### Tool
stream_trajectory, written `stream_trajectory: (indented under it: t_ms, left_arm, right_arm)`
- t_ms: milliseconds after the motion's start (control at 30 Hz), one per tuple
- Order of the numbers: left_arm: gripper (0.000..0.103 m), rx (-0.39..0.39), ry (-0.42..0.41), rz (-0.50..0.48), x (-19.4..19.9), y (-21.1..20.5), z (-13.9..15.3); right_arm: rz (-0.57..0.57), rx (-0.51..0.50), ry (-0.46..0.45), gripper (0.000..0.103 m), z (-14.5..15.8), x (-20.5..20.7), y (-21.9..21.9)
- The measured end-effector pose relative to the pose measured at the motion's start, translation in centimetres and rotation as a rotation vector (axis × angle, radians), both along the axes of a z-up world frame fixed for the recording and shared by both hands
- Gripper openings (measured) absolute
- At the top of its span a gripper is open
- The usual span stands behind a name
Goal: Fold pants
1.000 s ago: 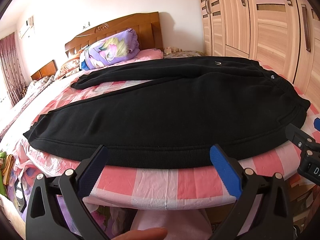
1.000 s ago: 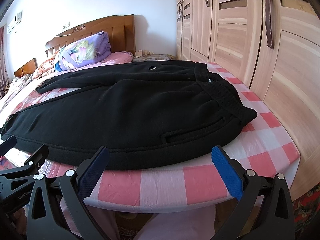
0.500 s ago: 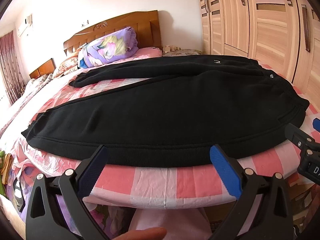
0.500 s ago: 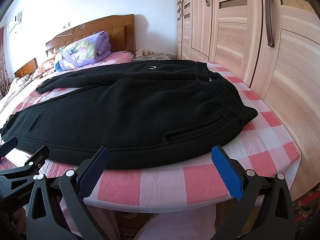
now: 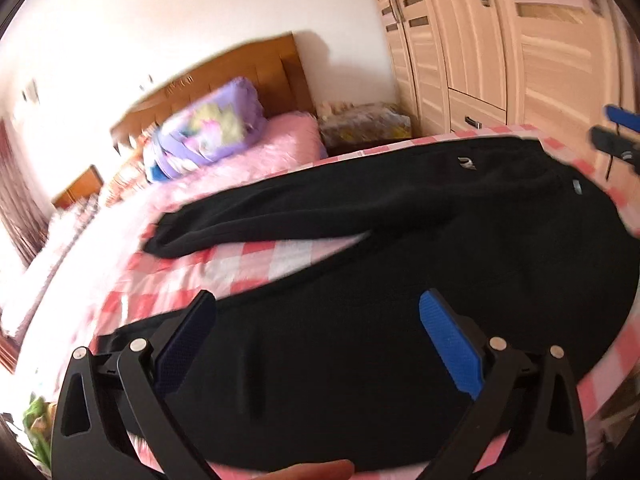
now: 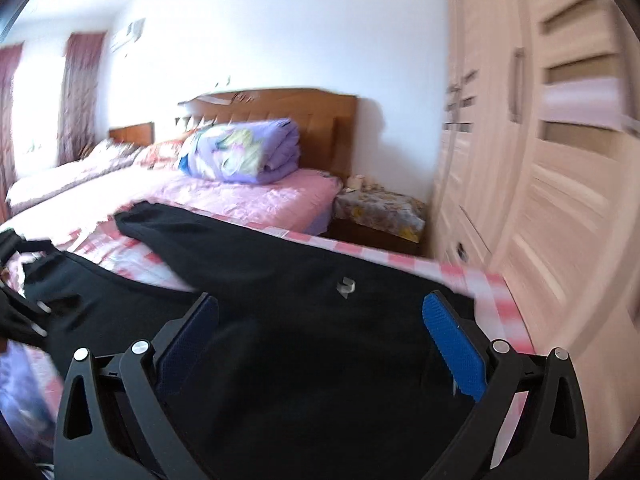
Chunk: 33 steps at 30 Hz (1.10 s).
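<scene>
My left gripper and right gripper both hang over the black pants, fingers spread wide, holding nothing. I judge the step is reaching for the far leg: I should pinch only its outer edge, both hands level, so it carries over evenly. The pants lie flat on the checked bed, legs splayed apart, fleece thick and limp, small logo near the waist.
</scene>
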<state>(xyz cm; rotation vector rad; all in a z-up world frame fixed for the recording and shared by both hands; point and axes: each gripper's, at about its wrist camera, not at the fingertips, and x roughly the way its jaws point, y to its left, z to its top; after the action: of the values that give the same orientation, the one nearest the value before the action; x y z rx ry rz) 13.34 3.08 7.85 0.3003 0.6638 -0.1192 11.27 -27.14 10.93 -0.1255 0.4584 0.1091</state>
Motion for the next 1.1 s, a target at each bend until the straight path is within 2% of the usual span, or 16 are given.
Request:
stream_trajectory:
  t_ms: [133,167,233,300,400,500,567,600,667,700,767,800,833,900,1033,1100]
  left_arm:
    - [0.102,-0.151,0.124,-0.029,7.3,1.9,0.7]
    - [0.102,-0.182,0.126,-0.005,8.8,2.3,0.8]
    - [0.102,-0.243,0.041,0.039,10.9,3.1,1.0]
    - [0.102,-0.244,0.032,0.084,12.9,3.5,0.8]
    - [0.102,-0.313,0.179,-0.053,17.3,3.5,-0.5]
    - [0.102,-0.306,0.324,-0.005,21.6,3.4,-2.7]
    - [0.102,-0.315,0.358,0.001,23.2,3.3,-3.4]
    - [0.102,-0.324,0.368,0.000,23.9,3.2,-3.7]
    - [0.101,-0.352,0.396,-0.014,25.7,3.1,-4.0]
    - [0.101,-0.377,0.408,-0.022,26.7,2.6,-4.1]
    - [0.101,-0.426,0.425,-0.030,28.2,2.1,-4.2]
    - [0.101,-0.451,0.446,-0.024,29.0,2.0,-4.4]
    - [0.100,-0.493,0.483,-0.024,30.0,1.6,-4.8]
    - [0.100,-0.570,0.535,-0.022,31.5,0.8,-5.3]
    - [0.100,-0.659,0.576,0.027,34.1,-1.0,-5.8]
    - [0.100,-0.669,0.584,0.058,34.5,-2.0,-5.8]
  right_arm:
    - [0.047,-0.023,0.249,0.099,-1.7,12.2,-1.6]
    - [0.040,-0.027,0.278,0.099,-2.5,15.3,-2.3]
    - [0.034,-0.013,0.350,0.099,-4.1,20.1,-3.3]
    - [0.022,0.028,0.435,0.099,-5.7,24.8,-4.3]
    - [0.089,0.065,0.493,0.099,-7.9,29.9,-3.5]
    - [0.194,0.029,0.527,0.099,-9.3,32.8,-1.5]
    - [0.258,-0.026,0.562,0.099,-10.3,34.5,-0.3]
    - [0.282,-0.047,0.575,0.098,-10.7,35.2,0.1]
    - [0.345,-0.076,0.599,0.082,-11.5,35.7,0.9]
    - [0.381,-0.080,0.609,0.067,-11.8,35.6,1.2]
    - [0.420,-0.073,0.604,0.064,-12.1,35.2,1.5]
    - [0.427,-0.068,0.599,0.054,-12.0,35.0,1.6]
    - [0.438,-0.060,0.590,0.032,-11.8,34.6,1.5]
    - [0.429,-0.107,0.522,0.011,-10.9,33.3,2.0]
    - [0.464,-0.195,0.388,0.010,-8.2,27.9,3.1]
    - [0.470,-0.230,0.331,0.010,-7.1,25.0,3.9]
